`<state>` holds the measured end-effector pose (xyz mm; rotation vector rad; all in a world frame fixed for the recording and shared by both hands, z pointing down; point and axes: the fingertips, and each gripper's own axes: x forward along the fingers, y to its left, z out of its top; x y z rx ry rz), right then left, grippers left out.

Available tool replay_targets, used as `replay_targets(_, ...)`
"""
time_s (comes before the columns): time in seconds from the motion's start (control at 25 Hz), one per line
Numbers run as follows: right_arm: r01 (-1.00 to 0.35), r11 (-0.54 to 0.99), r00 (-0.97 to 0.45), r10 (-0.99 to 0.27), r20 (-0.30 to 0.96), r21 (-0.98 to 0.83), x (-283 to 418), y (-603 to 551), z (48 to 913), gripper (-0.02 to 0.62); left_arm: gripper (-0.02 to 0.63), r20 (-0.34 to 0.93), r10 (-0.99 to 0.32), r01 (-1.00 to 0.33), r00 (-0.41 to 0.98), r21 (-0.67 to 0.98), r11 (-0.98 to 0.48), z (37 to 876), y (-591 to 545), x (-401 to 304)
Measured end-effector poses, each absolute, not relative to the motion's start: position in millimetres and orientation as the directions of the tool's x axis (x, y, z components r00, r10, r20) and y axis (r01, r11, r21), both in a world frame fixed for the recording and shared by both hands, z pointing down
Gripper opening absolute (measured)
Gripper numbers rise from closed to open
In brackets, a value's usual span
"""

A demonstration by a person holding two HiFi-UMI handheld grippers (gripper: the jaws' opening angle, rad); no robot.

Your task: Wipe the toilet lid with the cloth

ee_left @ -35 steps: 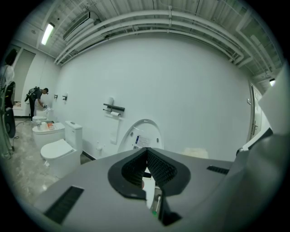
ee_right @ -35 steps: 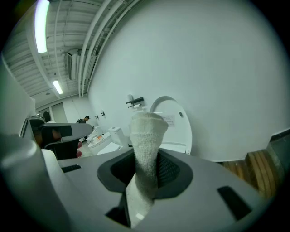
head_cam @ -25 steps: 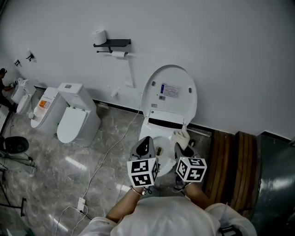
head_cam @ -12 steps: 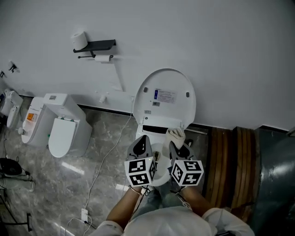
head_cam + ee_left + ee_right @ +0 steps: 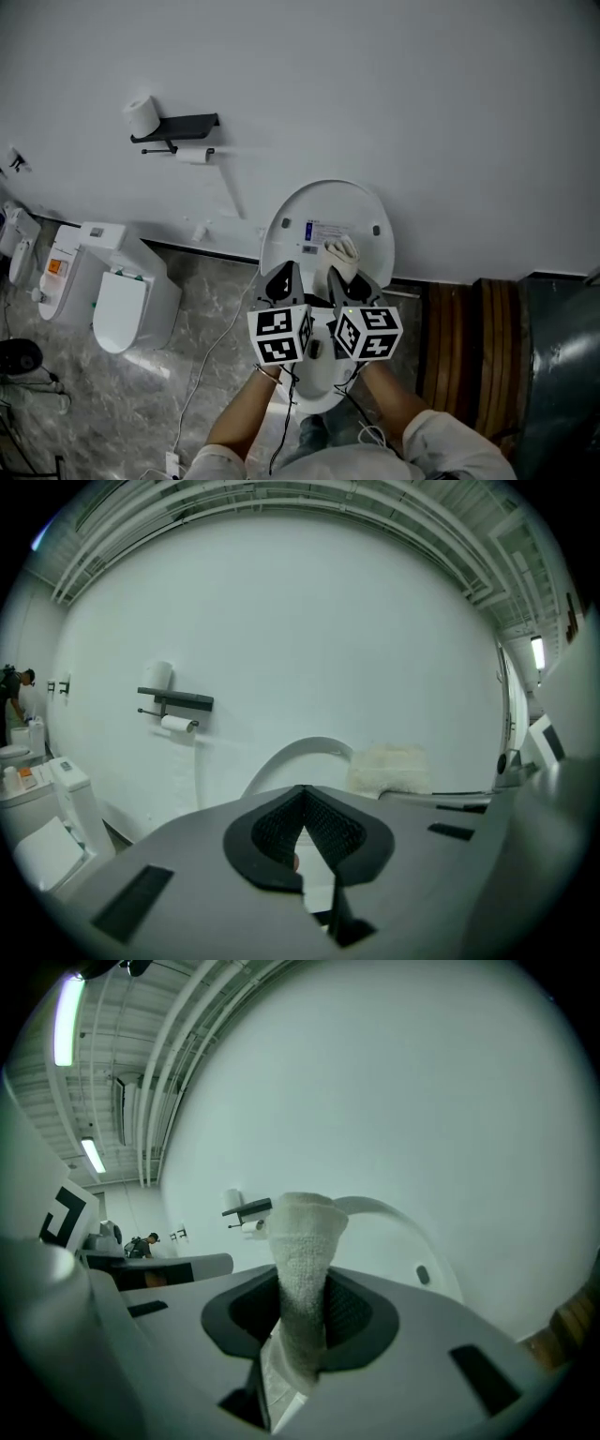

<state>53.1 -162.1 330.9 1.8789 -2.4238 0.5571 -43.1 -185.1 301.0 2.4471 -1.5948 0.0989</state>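
The left gripper point(image 5: 302, 806) has its jaws pressed together on nothing; only its own view shows this. The right gripper point(image 5: 302, 1330) pinches the cloth point(image 5: 302, 1241), which stands up past the pads. Only the head view sets the cloth before the raised lid point(image 5: 314, 202), beside its label point(image 5: 322, 231); contact is unclear. Beyond them, a shelf point(image 5: 180, 123) hangs on the wall.

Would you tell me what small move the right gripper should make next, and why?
Probably ease the cloth forward onto the raised toilet lid and start a stroke. The right gripper is shut on the cloth, which the head view shows just in front of the lid's inner face; contact isn't certain.
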Motion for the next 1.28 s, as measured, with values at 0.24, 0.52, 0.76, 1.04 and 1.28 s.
replay_targets(0.24, -0.903, 0.283, -0.347, -0.923, 0.163, -0.323, 42, -254, 337, 0.095, 0.012, 0.186, -0.906, -0.924, 0.381, 0.115, -0.365, 311, -254, -38)
replay_targets(0.52, -0.894, 0.364, -0.397, -0.914, 0.082, -0.262, 22, -326, 360, 0.095, 0.012, 0.195, -0.903, -0.92, 0.383, 0.165, -0.354, 343, -311, -39)
replay_targets(0.76, -0.932, 0.308, -0.331, -0.938, 0.101, -0.19, 35, -352, 373, 0.095, 0.012, 0.207, -0.912, -0.931, 0.354, 0.172, -0.322, 357, -328, -42)
replay_targets(1.04, -0.991, -0.002, -0.011, -0.995, 0.096, -0.137, 135, -336, 377, 0.095, 0.012, 0.2, -0.885, -0.9, 0.42, 0.212, -0.38, 366, -324, -6)
replay_targets(1.28, -0.982, -0.181, 0.172, -0.976, 0.136, -0.05, 193, -311, 396, 0.095, 0.012, 0.23, -0.862, -0.884, 0.451, 0.25, -0.396, 387, -318, 18)
